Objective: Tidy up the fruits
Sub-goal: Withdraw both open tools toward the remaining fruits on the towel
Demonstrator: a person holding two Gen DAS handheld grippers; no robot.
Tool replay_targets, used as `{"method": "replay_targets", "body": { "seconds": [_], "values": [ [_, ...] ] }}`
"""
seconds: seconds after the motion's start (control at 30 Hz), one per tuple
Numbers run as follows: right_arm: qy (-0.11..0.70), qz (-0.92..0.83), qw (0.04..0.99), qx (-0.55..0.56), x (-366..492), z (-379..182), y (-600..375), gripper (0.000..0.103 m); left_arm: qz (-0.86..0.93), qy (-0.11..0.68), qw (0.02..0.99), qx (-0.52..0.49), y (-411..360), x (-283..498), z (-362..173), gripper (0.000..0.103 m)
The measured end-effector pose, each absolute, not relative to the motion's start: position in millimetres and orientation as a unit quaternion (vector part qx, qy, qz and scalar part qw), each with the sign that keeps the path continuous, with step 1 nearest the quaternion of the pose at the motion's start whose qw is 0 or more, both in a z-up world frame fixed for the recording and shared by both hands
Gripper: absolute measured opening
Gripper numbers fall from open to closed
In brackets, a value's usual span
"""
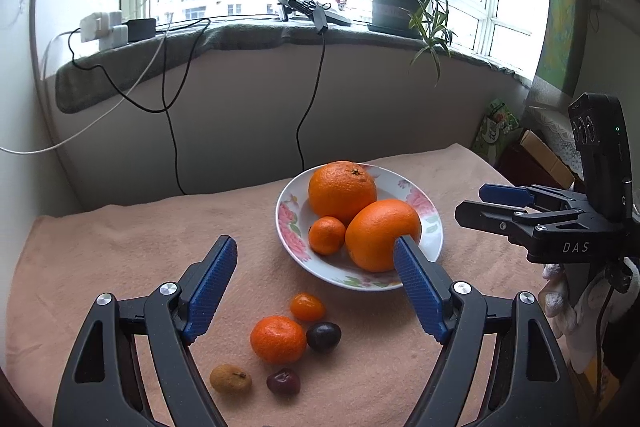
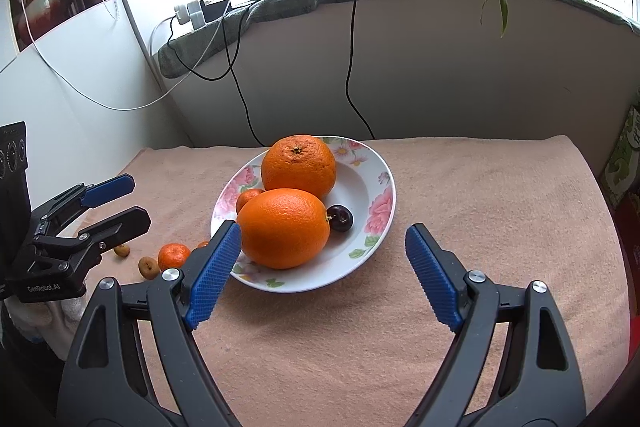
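Note:
A floral plate (image 1: 434, 241) (image 2: 376, 223) holds two big oranges (image 1: 342, 191) (image 2: 285, 227), a small mandarin (image 1: 327, 235) and a dark cherry (image 2: 341, 219). On the cloth in front of it lie a mandarin (image 1: 278, 339) (image 2: 173, 255), a kumquat (image 1: 307, 306), a dark plum (image 1: 323, 336), a cherry (image 1: 283, 381) and a longan (image 1: 230, 379) (image 2: 147, 267). My left gripper (image 1: 316, 261) (image 2: 124, 199) is open and empty above these loose fruits. My right gripper (image 2: 324, 245) (image 1: 480, 201) is open and empty at the plate's near right side.
A peach towel (image 2: 460, 207) covers the table. Behind it a wall rises to a windowsill with chargers (image 1: 108, 29), hanging cables (image 1: 310, 99) and a potted plant (image 1: 400, 9). Green packaging and boxes (image 1: 498, 127) stand at the right edge.

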State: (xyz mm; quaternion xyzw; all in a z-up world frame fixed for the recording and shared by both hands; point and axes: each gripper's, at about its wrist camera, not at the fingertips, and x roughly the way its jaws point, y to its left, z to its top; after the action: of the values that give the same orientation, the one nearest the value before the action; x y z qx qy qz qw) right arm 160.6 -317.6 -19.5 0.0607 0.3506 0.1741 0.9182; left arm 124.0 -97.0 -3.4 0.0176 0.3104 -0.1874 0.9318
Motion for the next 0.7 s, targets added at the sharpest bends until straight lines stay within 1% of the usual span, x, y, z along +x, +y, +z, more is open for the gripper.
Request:
{"method": "replay_targets", "body": {
  "seconds": [0.7],
  "values": [
    [0.350,0.219,0.910,0.038,121,-11,-266,0.087,-0.154,0.290,0.945,0.008,-60,85,6,0.081]
  ]
}}
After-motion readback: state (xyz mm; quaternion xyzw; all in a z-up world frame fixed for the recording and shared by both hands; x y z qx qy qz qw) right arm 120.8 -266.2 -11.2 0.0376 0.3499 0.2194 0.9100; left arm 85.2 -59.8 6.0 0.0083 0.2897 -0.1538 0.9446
